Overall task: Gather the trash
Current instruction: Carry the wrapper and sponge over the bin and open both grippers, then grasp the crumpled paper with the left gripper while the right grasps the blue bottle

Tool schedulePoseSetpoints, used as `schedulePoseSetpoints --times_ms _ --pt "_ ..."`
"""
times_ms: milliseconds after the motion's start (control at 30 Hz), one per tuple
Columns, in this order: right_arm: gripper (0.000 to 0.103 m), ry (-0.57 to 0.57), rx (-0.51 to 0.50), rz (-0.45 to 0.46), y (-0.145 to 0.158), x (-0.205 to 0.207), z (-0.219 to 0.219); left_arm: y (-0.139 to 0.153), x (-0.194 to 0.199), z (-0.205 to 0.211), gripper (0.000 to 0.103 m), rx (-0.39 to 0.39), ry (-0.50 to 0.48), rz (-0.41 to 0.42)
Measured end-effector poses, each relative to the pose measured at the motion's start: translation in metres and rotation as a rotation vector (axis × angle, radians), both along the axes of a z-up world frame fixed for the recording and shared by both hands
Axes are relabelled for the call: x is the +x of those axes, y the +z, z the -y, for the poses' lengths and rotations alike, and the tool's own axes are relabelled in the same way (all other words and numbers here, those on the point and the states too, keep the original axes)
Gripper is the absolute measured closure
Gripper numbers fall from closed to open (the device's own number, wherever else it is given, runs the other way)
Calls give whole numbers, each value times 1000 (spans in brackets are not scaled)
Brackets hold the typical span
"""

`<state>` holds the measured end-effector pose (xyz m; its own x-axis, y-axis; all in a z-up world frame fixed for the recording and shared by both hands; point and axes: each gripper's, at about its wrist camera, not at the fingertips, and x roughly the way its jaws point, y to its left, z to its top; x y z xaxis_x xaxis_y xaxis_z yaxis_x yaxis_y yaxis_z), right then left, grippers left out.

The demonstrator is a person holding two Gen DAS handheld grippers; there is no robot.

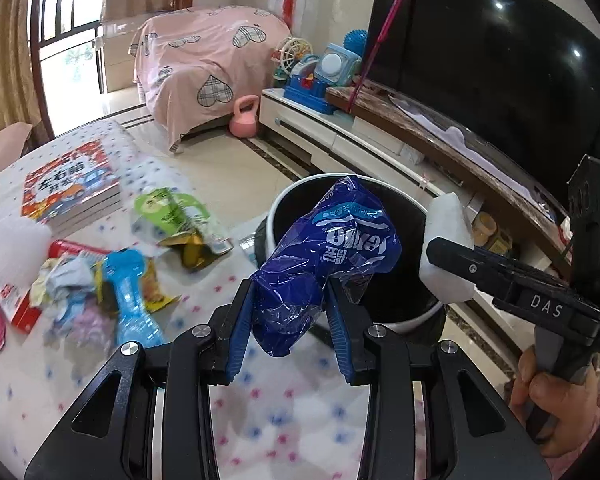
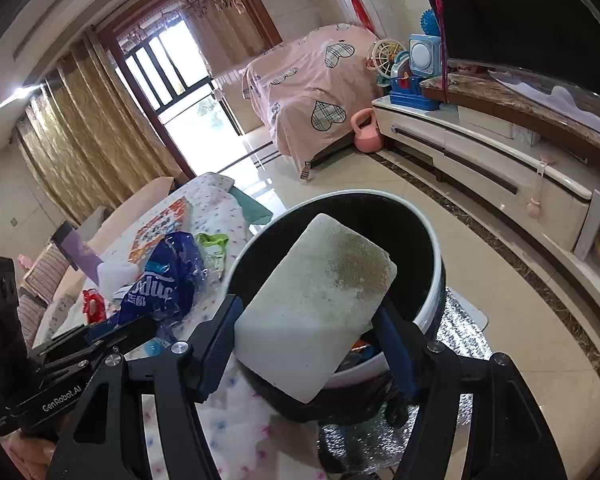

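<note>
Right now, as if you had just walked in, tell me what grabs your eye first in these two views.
A crumpled blue plastic wrapper is pinched in the left claw, held up in front of the round white bin with its black liner. The right claw grips a stained white rectangular sponge block right over that bin's mouth. Behind, on the dotted tablecloth, more wrappers lie scattered.
</note>
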<state>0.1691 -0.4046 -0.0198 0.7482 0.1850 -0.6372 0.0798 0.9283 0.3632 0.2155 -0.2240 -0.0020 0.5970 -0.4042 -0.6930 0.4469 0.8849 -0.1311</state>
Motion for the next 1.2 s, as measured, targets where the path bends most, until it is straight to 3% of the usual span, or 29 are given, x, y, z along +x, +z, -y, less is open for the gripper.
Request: schedulePoseSetpoints --times_ms 500,567,633,700,733,800,1100,1200 --pt "32 20 -70 -62 -9 29 14 -8 30 34 64 32 -24 -31" --pt "31 21 -82 -71 -11 31 15 -10 31 37 52 39 -24 -34" --pt "29 23 -92 -77 -11 32 15 -10 31 38 50 37 -26 -37" --pt "26 23 -99 -81 -12 32 16 -10 30 37 42 37 -24 -36" --pt "25 21 -102 -83 -13 32 17 -9 29 36 36 36 -21 -33" --pt "20 16 -99 -83 -13 30 17 -7 25 31 36 22 -17 -26" --pt "19 -3 -59 -53 -7 12 16 -5 5 -15 34 -38 52 -37" --pt "14 -1 -33 -34 -4 2 8 -7 -4 -35 34 -57 89 -42"
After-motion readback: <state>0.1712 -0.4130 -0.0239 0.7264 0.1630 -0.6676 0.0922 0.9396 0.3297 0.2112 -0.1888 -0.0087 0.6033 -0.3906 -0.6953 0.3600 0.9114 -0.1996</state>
